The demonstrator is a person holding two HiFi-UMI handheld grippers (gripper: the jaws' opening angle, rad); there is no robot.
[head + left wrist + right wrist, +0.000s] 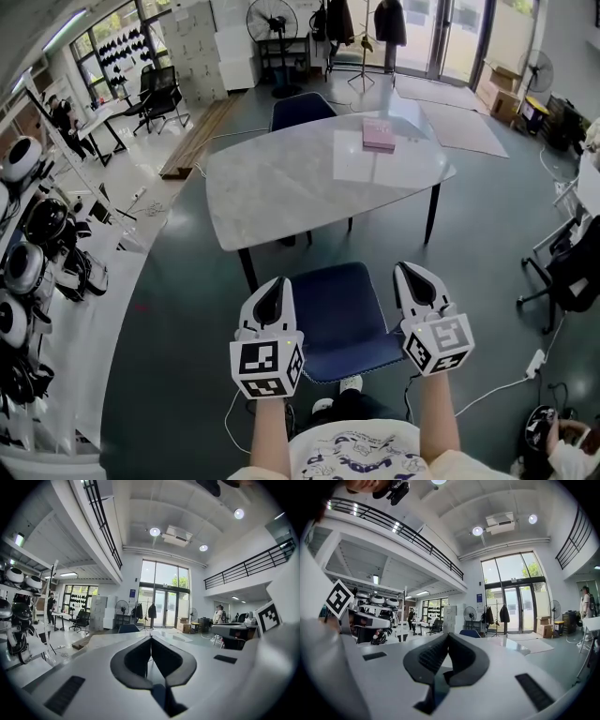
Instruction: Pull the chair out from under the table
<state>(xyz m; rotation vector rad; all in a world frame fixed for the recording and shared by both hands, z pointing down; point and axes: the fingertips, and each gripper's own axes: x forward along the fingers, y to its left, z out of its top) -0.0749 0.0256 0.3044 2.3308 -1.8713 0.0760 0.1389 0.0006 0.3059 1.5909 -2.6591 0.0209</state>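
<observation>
Head view: forearms (270, 436) enter from 6 o'clock, parallel, wrists straight. Left gripper (272, 286) and right gripper (410, 272) point toward 12 o'clock and sit level with each other. Blue chair (337, 314) sits between them, with its seat at 6 o'clock of the white table (281, 187) and its front edge near the tabletop's near rim. Can't tell whether either gripper touches the chair. Second chair (302, 110) is at the table's 12 o'clock. Pink box (379, 136) lies on the tabletop toward 1 o'clock.

Left gripper view: gripper (151, 641) is held about level, jaws closed tip to tip, nothing between them. The tabletop (105, 638) runs ahead at 12 o'clock with the second chair's back (128, 628) past it. The right gripper's marker cube (268, 617) is at 3 o'clock.

Right gripper view: gripper (447, 637) is level, jaws pressed together and empty. The left gripper's marker cube (339, 597) is at 9 o'clock. The second chair (469, 633) is just right of 12 o'clock.
</observation>
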